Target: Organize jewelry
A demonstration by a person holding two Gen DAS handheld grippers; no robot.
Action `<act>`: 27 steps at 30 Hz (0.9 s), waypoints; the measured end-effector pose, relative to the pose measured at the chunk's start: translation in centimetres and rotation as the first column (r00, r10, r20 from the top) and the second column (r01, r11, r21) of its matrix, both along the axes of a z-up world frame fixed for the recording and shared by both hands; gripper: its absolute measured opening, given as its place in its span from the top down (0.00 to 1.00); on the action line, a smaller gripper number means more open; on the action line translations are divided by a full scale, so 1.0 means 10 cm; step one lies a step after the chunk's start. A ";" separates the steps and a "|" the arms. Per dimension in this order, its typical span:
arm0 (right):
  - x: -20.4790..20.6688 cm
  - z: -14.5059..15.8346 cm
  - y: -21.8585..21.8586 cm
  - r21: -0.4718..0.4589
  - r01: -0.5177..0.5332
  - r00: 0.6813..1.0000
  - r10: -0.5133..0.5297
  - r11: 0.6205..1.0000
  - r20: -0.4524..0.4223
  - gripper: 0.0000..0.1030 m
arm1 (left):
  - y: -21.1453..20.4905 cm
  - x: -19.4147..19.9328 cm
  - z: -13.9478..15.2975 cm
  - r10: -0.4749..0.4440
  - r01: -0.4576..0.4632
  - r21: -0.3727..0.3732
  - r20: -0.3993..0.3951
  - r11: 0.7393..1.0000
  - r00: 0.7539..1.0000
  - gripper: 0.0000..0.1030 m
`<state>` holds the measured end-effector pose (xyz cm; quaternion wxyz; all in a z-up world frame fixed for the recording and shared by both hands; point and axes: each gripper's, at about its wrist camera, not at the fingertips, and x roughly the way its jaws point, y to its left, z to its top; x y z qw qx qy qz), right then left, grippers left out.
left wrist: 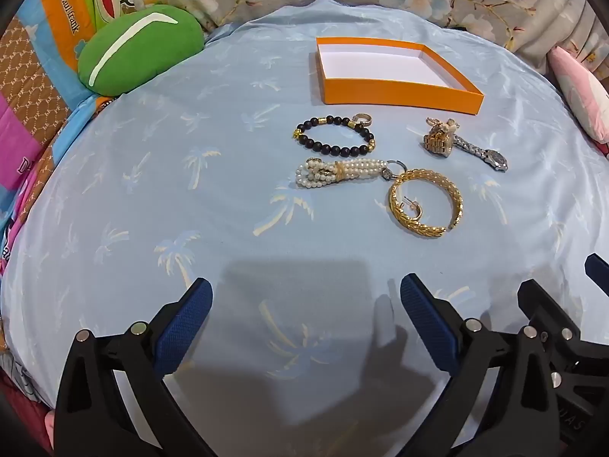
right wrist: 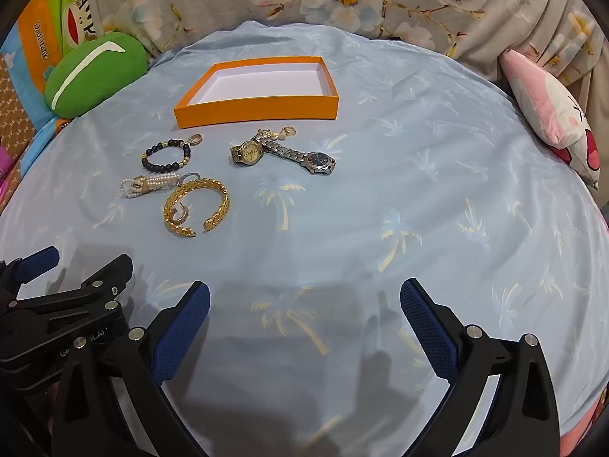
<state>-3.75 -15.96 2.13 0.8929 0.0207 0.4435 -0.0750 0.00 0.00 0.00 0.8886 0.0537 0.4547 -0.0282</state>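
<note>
A: Where did things stand at that moment?

B: Nothing was packed. The orange box (right wrist: 255, 108) lay bare on the far side of the blue sheet (right wrist: 418, 209), white floor showing. All the jewelry sat just in front of it: the black bead bracelet (left wrist: 335, 135) with a small ring (left wrist: 361, 119) touching its far edge, the pearl bracelet (left wrist: 342, 171) beside it, the gold cuff (left wrist: 426, 200) nearest the grippers with a little hoop earring (left wrist: 411, 205) lying inside its curve, and to the right the gold watch (right wrist: 246, 153) and the silver watch (right wrist: 304, 158) heaped together with some small trinkets I couldn't make out

A: And the grippers?

B: The left gripper (left wrist: 306, 297) and the right gripper (right wrist: 304, 299) were both spread wide, holding nothing, hovering side by side over the near sheet, well short of the pile

A: So how should the first pick have gone?

B: I judged the gold cuff the natural start, being closest. I'd have brought one pad inside the ring and one outside, pinching the band itself, since it's rigid and won't slump. The risk was the earring inside it; a careless finger would drag it along or flick it into the cloth folds. The sheet was soft too, so pressing down hard would only sink the piece

A: And the beads?

B: Those I'd have pinched across a strand, lifting slowly so the ring stayed behind
</note>
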 end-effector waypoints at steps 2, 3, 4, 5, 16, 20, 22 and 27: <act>0.00 0.00 0.00 0.000 0.000 1.000 0.000 1.000 0.001 0.05 | 0.00 0.00 0.00 0.000 0.000 0.000 0.003 1.000 1.000 0.06; 0.00 0.00 0.00 0.000 -0.001 1.000 0.001 1.000 0.001 0.05 | 0.00 0.00 0.00 0.000 0.000 0.001 0.004 1.000 1.000 0.06; 0.00 0.00 0.00 0.001 -0.001 1.000 0.001 1.000 0.001 0.05 | 0.00 0.00 0.00 0.000 0.000 0.003 0.004 1.000 1.000 0.06; 0.00 0.00 0.00 0.000 -0.001 1.000 0.001 1.000 0.001 0.05 | 0.00 0.00 0.00 0.000 0.000 0.003 0.004 1.000 1.000 0.06; 0.00 0.01 -0.01 0.004 0.000 1.000 0.001 1.000 -0.004 0.05 | 0.00 0.02 0.02 -0.001 0.001 0.013 0.007 1.000 1.000 0.06; 0.01 -0.03 0.01 0.005 0.000 1.000 0.000 1.000 -0.005 0.05 | -0.01 0.01 0.03 -0.003 0.003 0.015 0.005 1.000 1.000 0.06; 0.01 -0.02 0.00 0.005 -0.001 1.000 0.001 1.000 -0.006 0.05 | -0.02 0.01 0.02 -0.001 0.001 0.017 0.006 1.000 1.000 0.06; 0.01 -0.02 0.00 0.007 -0.001 1.000 0.001 1.000 -0.007 0.05 | 0.00 0.01 0.02 0.000 0.000 0.016 0.006 1.000 1.000 0.06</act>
